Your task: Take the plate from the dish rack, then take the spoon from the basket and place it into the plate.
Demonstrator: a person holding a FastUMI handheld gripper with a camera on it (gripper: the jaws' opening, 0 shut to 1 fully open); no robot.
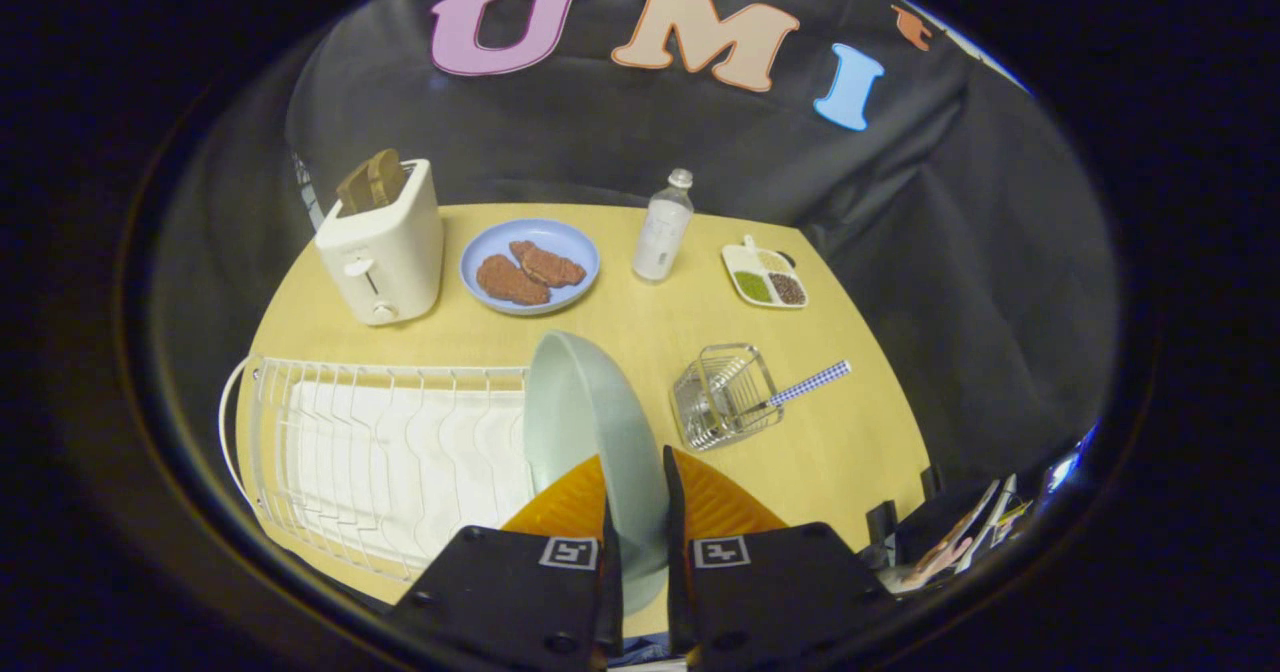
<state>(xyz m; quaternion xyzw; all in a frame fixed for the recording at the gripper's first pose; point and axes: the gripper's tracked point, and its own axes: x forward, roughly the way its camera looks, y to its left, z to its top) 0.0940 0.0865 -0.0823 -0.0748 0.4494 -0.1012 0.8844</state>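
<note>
Right of the dish rack, your gripper is shut tight on the plate, w/ basket & spoon past it.

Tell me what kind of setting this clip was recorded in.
Likely a staged kitchen tabletop in a recording booth: a toaster holding bread, a white dish rack and a wire basket stand on a wooden table against black cloth. The gripper is shut on a pale plate.
</note>
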